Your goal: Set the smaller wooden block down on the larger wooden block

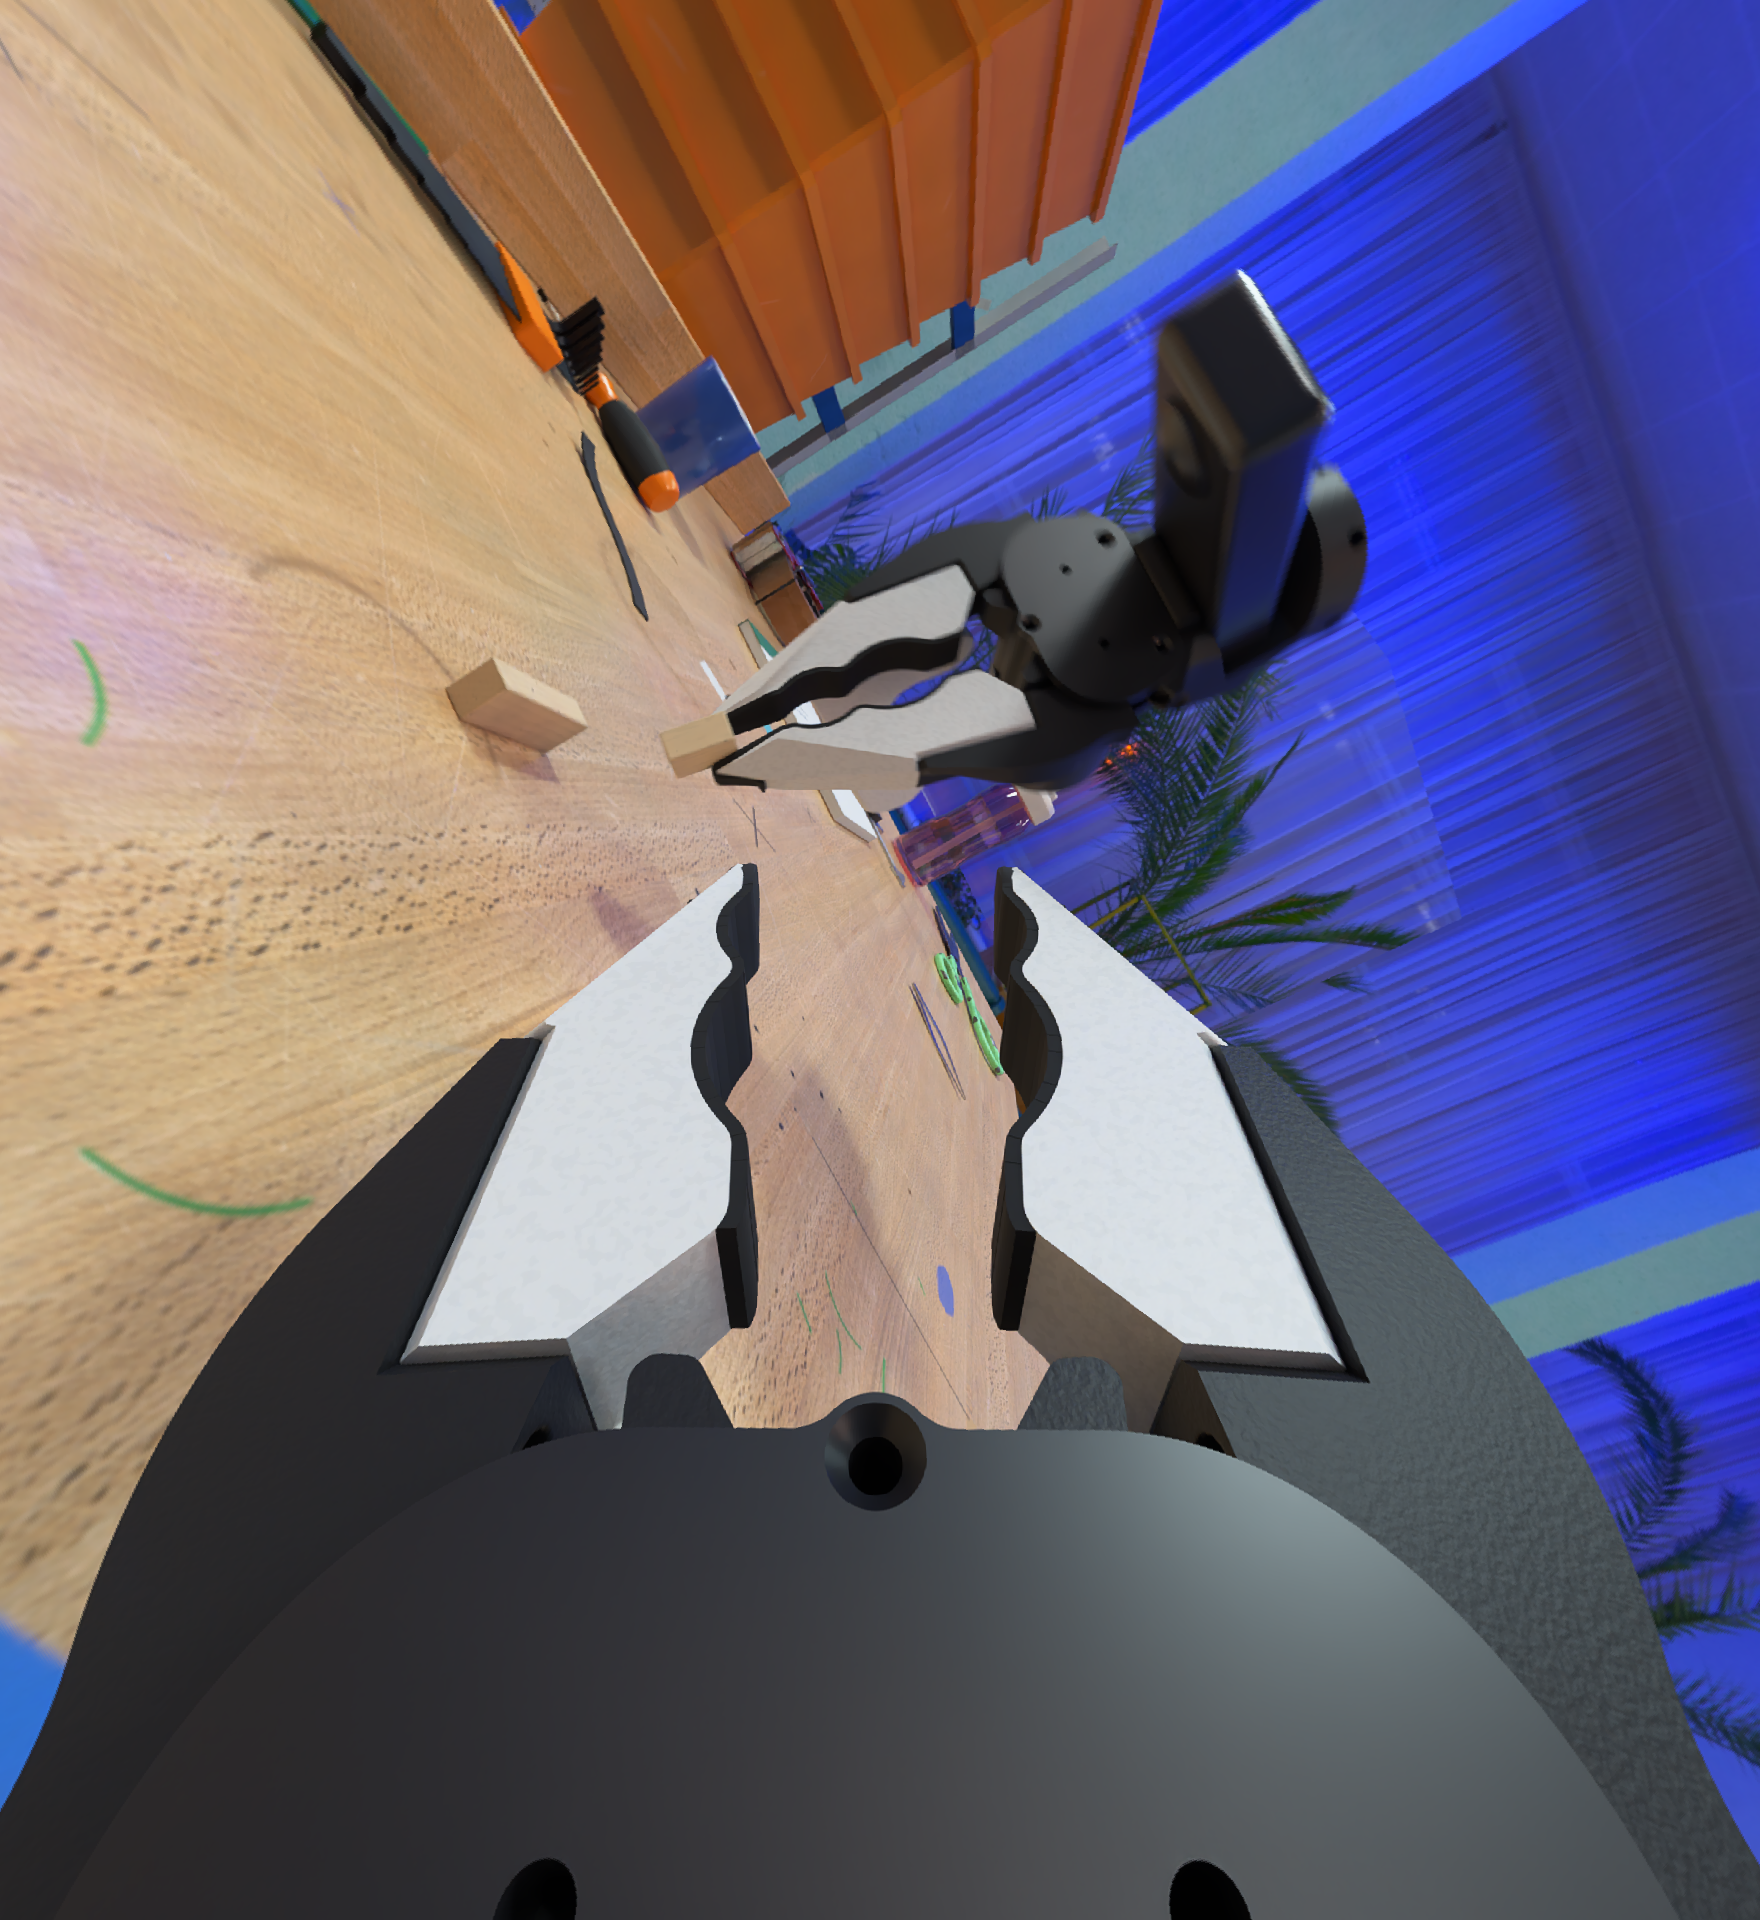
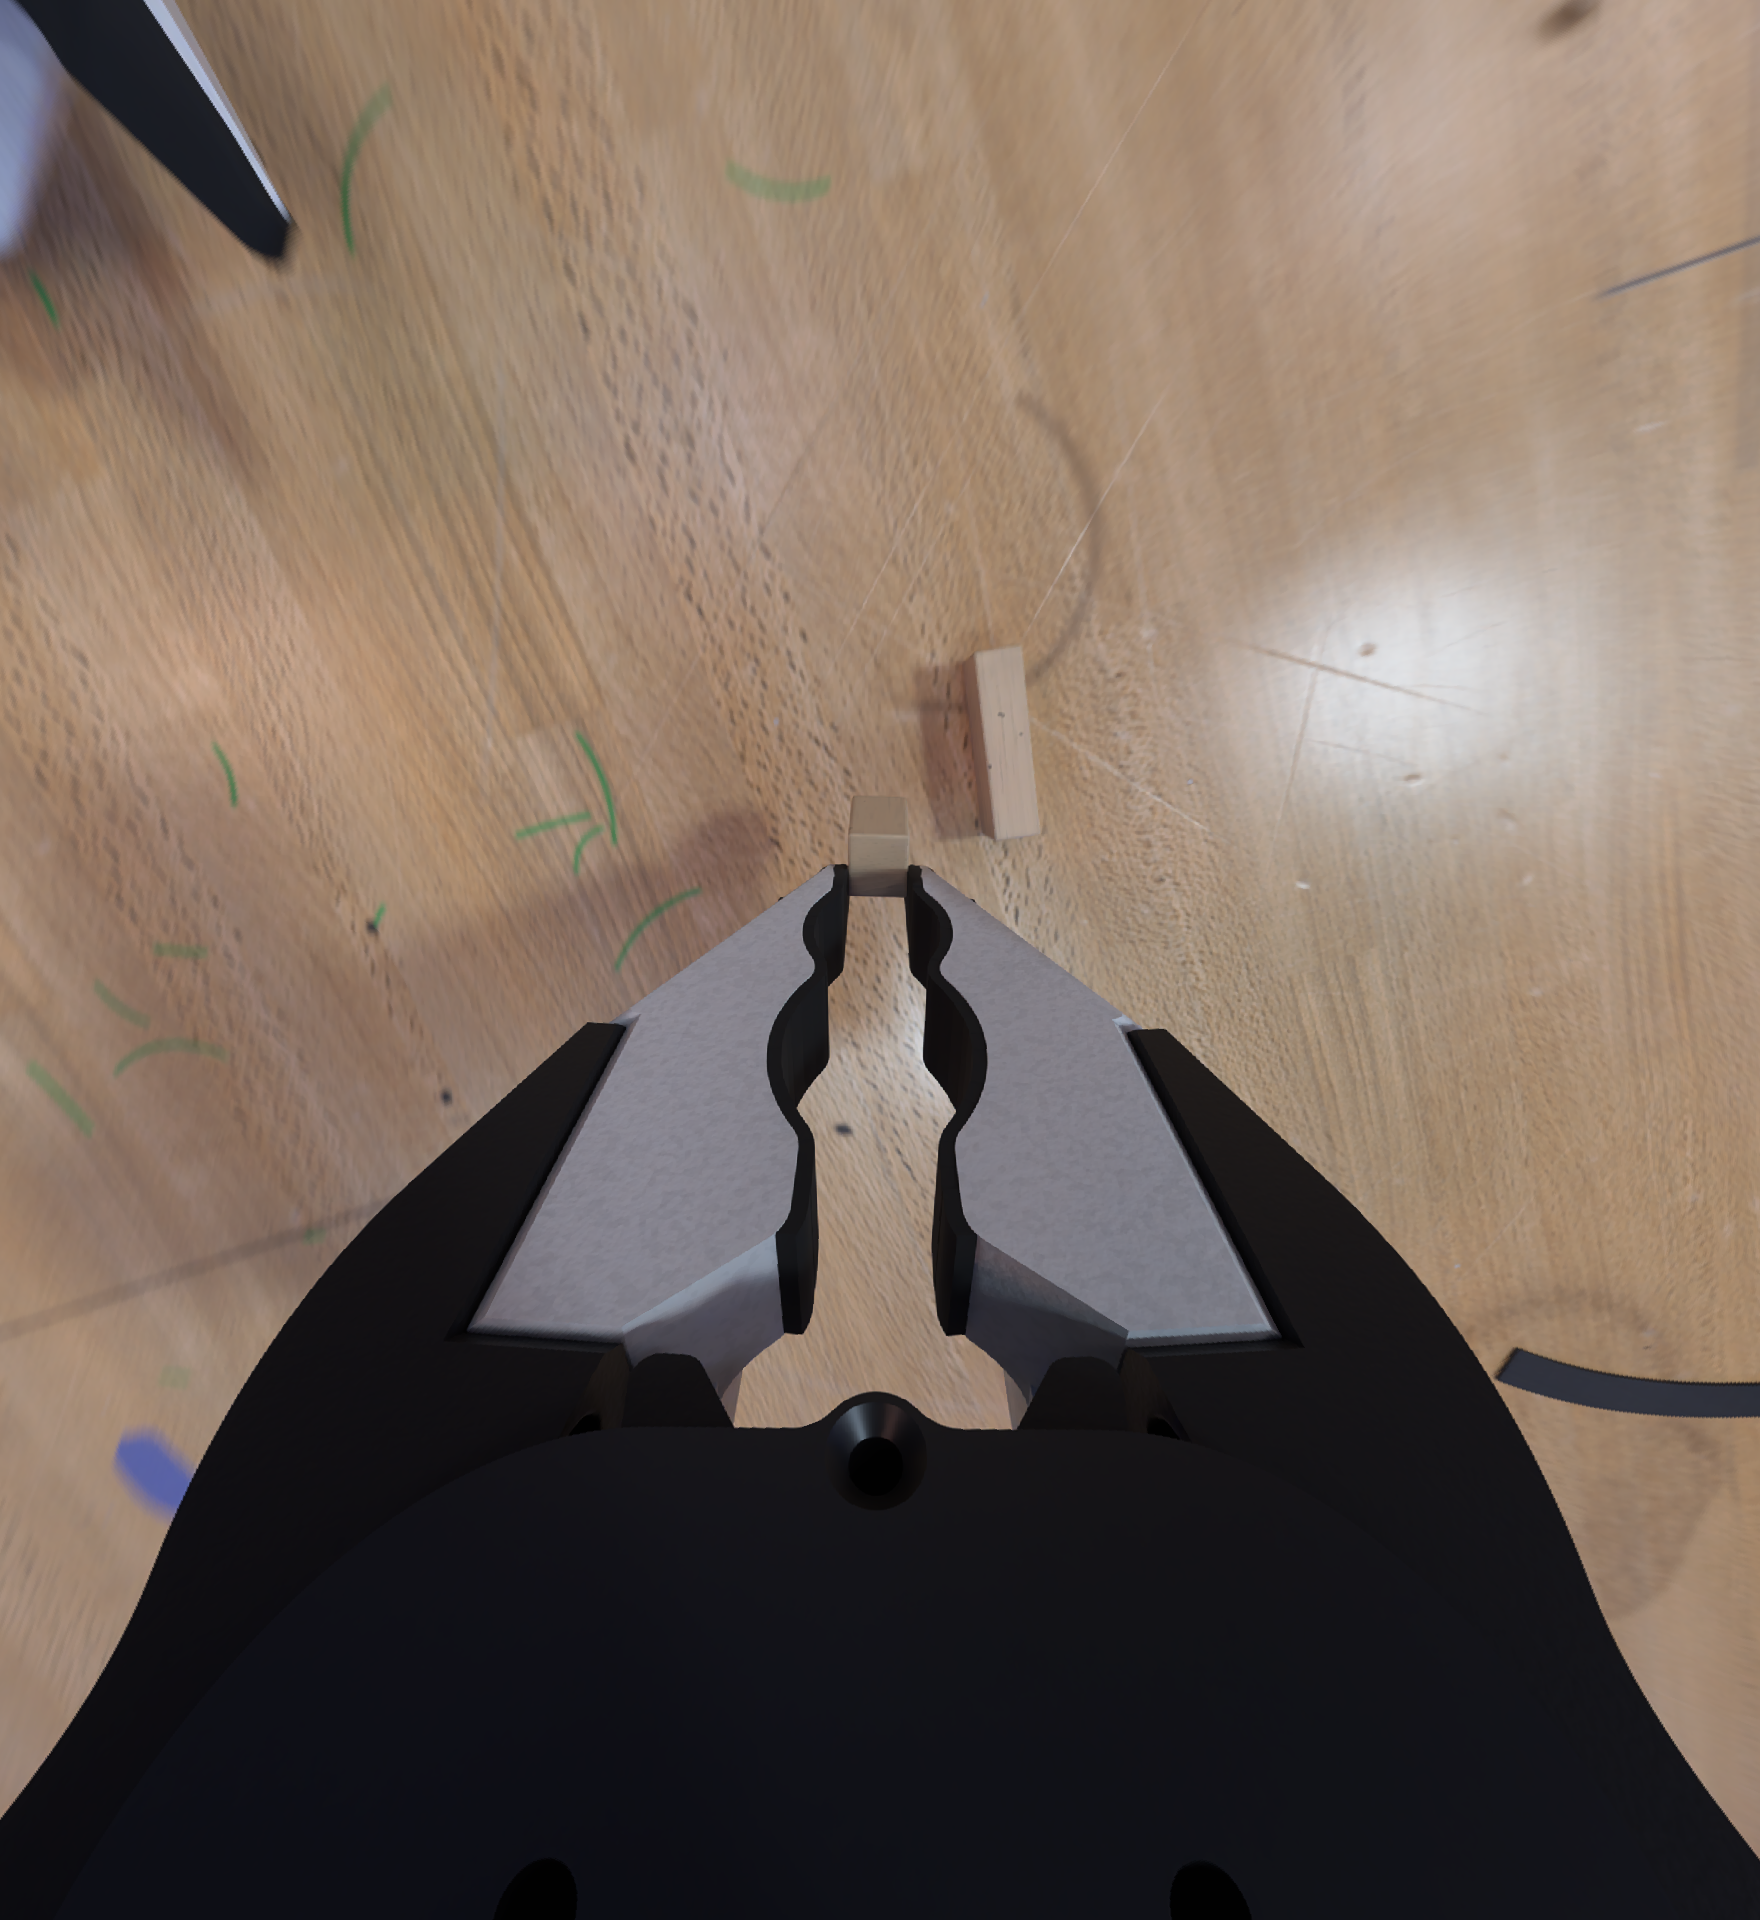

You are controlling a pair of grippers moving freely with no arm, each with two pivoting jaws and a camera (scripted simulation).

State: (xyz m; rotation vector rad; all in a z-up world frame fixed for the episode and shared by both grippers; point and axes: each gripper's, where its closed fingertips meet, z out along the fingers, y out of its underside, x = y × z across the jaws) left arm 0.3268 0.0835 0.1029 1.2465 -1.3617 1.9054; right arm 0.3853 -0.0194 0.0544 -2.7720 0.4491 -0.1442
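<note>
The larger wooden block (image 2: 1003,744) is a pale flat slab lying on the wooden tabletop (image 2: 440,582); it also shows in the left wrist view (image 1: 515,703). My right gripper (image 2: 877,879) is shut on the smaller wooden block (image 2: 877,844), a pale cube held at the fingertips above the table, just left of and short of the larger block. In the left wrist view the right gripper (image 1: 725,750) holds the smaller block (image 1: 694,746) clear of the table, apart from the larger block. My left gripper (image 1: 874,883) is open and empty, well away from both blocks.
An orange-handled tool (image 1: 637,447), an orange clamp (image 1: 543,322) and a blue box (image 1: 697,421) lie along the table's far side by an orange cabinet (image 1: 834,177). A black strip (image 2: 1665,1387) lies at the right. The left gripper's finger (image 2: 201,125) shows at top left.
</note>
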